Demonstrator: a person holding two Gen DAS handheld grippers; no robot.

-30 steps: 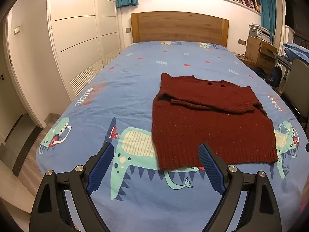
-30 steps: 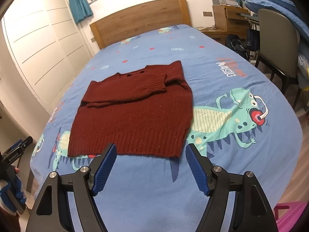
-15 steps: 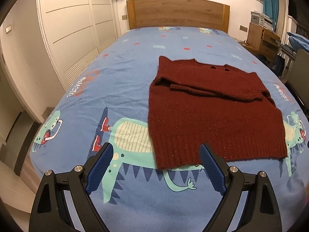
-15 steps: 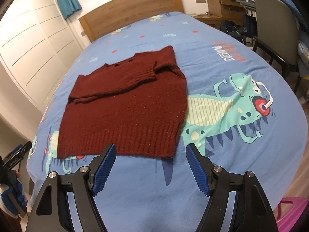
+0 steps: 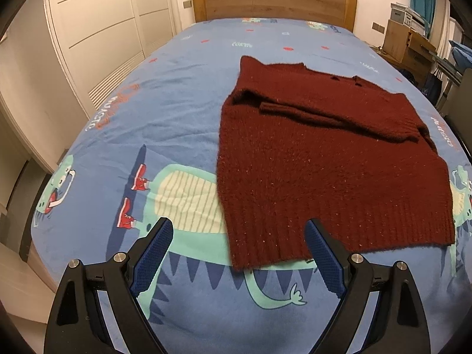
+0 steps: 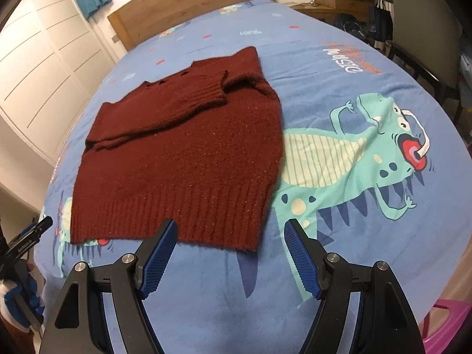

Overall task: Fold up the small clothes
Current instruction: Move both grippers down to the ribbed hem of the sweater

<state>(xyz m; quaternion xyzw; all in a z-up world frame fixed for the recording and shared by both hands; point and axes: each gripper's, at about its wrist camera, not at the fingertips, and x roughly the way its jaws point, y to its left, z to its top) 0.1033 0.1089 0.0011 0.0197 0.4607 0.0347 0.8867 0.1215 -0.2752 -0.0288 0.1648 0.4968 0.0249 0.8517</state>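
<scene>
Maroon sweater (image 5: 324,165) lies flat on blue bedspread (image 5: 165,112); left claw (image 5: 239,253) and right claw (image 6: 230,253) gape near its hem.

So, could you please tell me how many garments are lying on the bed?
1: a dark red knitted sweater, sleeves folded in, lies flat on the dinosaur-print bedsheet.

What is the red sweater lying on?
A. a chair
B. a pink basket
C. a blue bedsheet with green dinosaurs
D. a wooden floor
C: the red sweater lies spread flat on the blue bedsheet, with a green cartoon dinosaur printed right beside it; both grippers, left gripper and right gripper, are open and hold nothing.
</scene>
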